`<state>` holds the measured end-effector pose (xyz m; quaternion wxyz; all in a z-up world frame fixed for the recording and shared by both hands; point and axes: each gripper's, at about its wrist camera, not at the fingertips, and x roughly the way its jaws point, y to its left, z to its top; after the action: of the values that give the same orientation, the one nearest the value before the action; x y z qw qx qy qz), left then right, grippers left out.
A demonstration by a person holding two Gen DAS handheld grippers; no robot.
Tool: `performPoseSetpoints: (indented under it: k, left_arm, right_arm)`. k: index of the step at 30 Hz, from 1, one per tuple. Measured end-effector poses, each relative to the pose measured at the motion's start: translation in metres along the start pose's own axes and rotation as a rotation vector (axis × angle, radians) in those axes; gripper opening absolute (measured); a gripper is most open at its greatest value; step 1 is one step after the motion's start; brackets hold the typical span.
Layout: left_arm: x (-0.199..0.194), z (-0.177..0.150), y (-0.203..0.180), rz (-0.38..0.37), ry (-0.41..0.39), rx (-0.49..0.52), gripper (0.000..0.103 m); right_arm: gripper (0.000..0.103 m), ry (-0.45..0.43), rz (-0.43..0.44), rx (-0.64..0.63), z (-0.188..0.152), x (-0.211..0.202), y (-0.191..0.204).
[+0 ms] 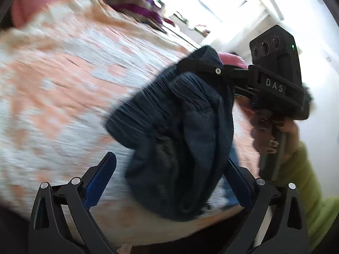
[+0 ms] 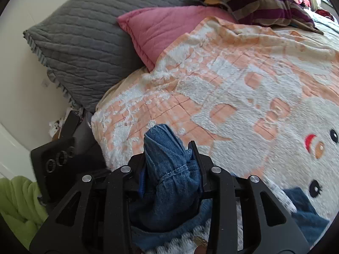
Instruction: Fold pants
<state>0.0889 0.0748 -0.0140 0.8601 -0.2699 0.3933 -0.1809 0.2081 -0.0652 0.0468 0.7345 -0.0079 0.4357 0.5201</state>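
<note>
Right gripper clenched on bunched denim pants at lower centre, left gripper released; the thick wad may slip free

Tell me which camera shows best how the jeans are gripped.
The right wrist view: the right gripper has its jaws clamped on a bunch of the jeans, close and sharp. The left wrist view shows the jeans hanging from it, blurred.

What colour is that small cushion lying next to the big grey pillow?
Pink, with quilted stitching. The cushion shows best in the right wrist view, beside the grey pillow.
</note>
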Motion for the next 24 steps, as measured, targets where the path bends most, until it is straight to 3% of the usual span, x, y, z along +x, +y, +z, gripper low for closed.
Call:
performPoseSetpoints:
  k: [3, 6, 12, 14, 18, 24]
  left_arm:
    - [0.014, 0.001, -0.008, -0.126, 0.029, -0.028, 0.097]
    - [0.015, 0.006, -0.023, -0.170, -0.009, 0.021, 0.097]
    - [0.033, -0.003, -0.074, -0.291, 0.020, 0.181, 0.097]
    - [0.042, -0.011, -0.086, -0.297, 0.062, 0.241, 0.097]
    - [0.061, -0.026, -0.097, -0.280, 0.145, 0.310, 0.097]
    - [0.075, -0.029, -0.096, -0.218, 0.207, 0.362, 0.097]
  right_arm:
    - [0.027, -0.032, -0.002, 0.021, -0.008, -0.017, -0.009]
    - [0.030, -0.057, -0.011, 0.035, -0.016, -0.033, -0.015]
    - [0.049, -0.133, -0.023, 0.075, -0.041, -0.079, -0.033]
    - [0.056, -0.164, -0.076, 0.108, -0.053, -0.095, -0.043]
    - [0.056, -0.184, -0.194, 0.198, -0.086, -0.113, -0.062]
    - [0.059, -0.099, -0.336, 0.203, -0.115, -0.098, -0.064]
